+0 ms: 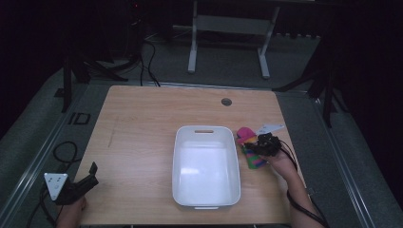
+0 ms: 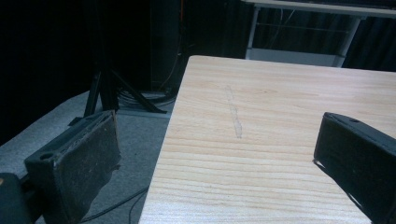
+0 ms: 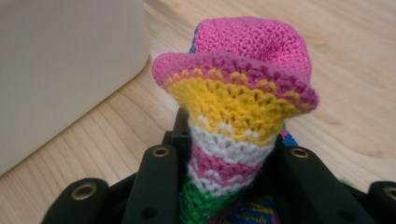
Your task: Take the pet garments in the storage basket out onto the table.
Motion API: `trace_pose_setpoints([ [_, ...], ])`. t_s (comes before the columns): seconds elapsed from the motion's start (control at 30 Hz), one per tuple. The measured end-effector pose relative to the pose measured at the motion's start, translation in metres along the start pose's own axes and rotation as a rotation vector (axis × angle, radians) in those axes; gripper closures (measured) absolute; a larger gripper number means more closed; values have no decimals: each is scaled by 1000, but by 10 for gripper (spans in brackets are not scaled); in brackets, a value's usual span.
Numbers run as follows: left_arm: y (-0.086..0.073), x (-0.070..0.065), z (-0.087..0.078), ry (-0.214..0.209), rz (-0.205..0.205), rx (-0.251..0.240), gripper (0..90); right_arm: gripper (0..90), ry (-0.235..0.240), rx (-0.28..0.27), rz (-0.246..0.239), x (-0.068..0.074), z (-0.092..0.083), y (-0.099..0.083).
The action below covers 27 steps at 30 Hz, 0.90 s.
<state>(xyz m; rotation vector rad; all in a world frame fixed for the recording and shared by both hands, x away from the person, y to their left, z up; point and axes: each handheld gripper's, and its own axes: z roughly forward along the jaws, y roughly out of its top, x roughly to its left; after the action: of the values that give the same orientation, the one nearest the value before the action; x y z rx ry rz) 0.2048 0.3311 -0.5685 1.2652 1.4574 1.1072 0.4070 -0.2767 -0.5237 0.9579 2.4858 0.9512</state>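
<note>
A crocheted piece (image 1: 247, 136) in pink, yellow, white, green and blue bands lies just right of the white bin (image 1: 204, 128). My right gripper (image 1: 259, 145) is low over the table and shut on it. In the right gripper view the knit (image 3: 243, 79) is squeezed between the black jaws of that gripper (image 3: 229, 163), and its pink end flares out above them; the bin wall (image 3: 60, 60) stands at the left. My left gripper (image 1: 91, 175) rests at the table's front left corner. Its jaws stand wide apart (image 2: 219, 158) with only bare tabletop between them.
The wooden table (image 1: 142, 118) has a round cable hole (image 1: 226, 101) near its far edge. The bin looks hollow and white inside. Behind the table stand a white desk frame (image 1: 192, 42) and dark tripod legs (image 1: 95, 66) on grey floor.
</note>
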Motion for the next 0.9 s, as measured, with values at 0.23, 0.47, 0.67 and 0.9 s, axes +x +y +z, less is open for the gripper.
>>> trace_pose_setpoints([
  [0.23,0,0,0,1,-1,1,9,659,-9,36,0,6,18,-7],
  [0.47,0,0,0,2,-2,0,9,406,-32,54,-1,6,5,0],
  [0.67,0,0,0,4,-3,1,9,184,-35,36,8,7,-18,1],
  [0.9,0,0,0,3,-5,1,10,120,-36,-39,50,4,-48,-10],
])
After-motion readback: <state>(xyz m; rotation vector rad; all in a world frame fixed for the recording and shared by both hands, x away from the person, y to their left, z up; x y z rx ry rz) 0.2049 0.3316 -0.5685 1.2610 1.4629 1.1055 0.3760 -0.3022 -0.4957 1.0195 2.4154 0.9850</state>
